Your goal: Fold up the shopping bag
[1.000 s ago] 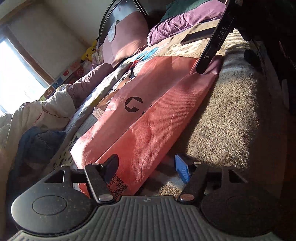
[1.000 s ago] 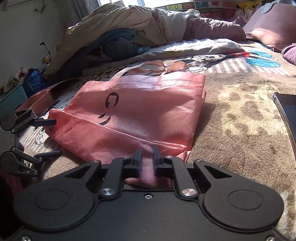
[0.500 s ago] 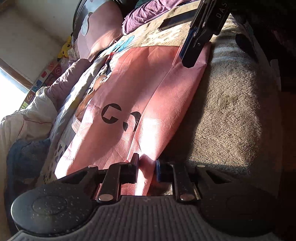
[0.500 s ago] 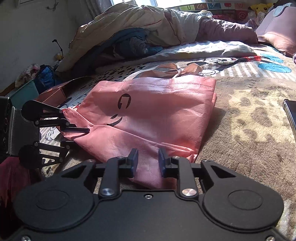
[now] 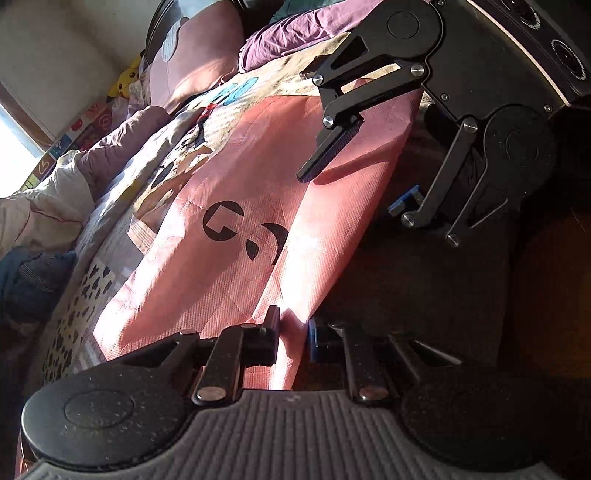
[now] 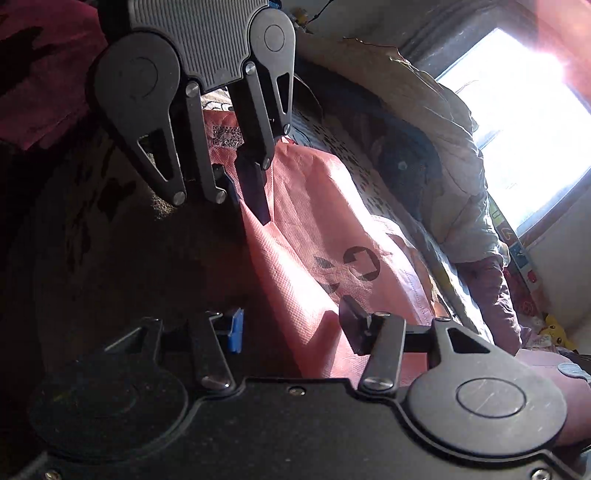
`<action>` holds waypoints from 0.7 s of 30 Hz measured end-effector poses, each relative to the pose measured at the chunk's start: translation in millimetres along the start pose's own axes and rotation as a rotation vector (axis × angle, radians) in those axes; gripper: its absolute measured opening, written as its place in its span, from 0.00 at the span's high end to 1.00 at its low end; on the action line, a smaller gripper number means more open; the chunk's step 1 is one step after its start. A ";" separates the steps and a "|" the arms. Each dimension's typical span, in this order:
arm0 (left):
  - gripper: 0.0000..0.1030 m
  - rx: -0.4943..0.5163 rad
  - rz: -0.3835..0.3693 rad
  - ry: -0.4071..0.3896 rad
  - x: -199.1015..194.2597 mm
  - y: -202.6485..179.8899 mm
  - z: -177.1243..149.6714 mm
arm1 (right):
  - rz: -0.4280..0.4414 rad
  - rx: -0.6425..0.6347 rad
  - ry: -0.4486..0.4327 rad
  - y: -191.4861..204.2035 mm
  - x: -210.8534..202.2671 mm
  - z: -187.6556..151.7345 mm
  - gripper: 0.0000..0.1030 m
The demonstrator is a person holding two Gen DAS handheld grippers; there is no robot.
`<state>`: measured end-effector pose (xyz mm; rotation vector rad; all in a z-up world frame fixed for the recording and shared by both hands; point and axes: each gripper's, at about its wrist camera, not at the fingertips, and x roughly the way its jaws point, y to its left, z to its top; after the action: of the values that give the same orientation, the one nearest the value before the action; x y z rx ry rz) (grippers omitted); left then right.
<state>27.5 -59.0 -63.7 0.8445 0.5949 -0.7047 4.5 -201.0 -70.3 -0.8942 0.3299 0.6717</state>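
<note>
A pink shopping bag with a black logo lies flat on the bed. In the left wrist view my left gripper is shut on a pinch of the bag's near edge. My right gripper comes in from the upper right, rolled on its side, its jaws astride the bag's right edge. In the right wrist view the bag runs between the right gripper's fingers, which are closing but stand apart from the fabric. The left gripper pinches the far end of that same edge, near a QR label.
The bed's plush patterned blanket lies in shadow to the right of the bag. A pink pillow, purple pillow and yellow plush toy sit at the headboard. A rumpled duvet is heaped under the bright window.
My left gripper has closed on the bag's near edge. My right gripper let go of the bag's corner, rolled onto its side and moved along the edge toward the left gripper, with its jaws now apart.
</note>
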 end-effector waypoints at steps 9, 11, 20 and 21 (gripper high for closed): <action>0.87 -0.031 -0.018 -0.040 -2.6 -0.2 -11.9 | 0.129 0.104 0.017 -50.3 -25.4 -46.6 0.80; 0.87 -0.037 -0.028 -0.049 -3.6 2.7 -15.7 | 0.146 0.138 -0.010 -56.5 -28.3 -54.2 0.80; 0.84 0.302 0.056 -0.088 -2.9 -16.5 -20.4 | 0.150 0.197 -0.068 -60.7 -29.2 -80.4 0.80; 0.84 0.372 0.065 -0.101 -2.5 -17.6 -25.9 | 0.153 0.191 -0.074 -63.3 -27.2 -82.8 0.80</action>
<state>7.7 -45.1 -83.8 1.1592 0.3473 -0.8068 26.6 -306.5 -66.8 -0.6648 0.3916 0.7982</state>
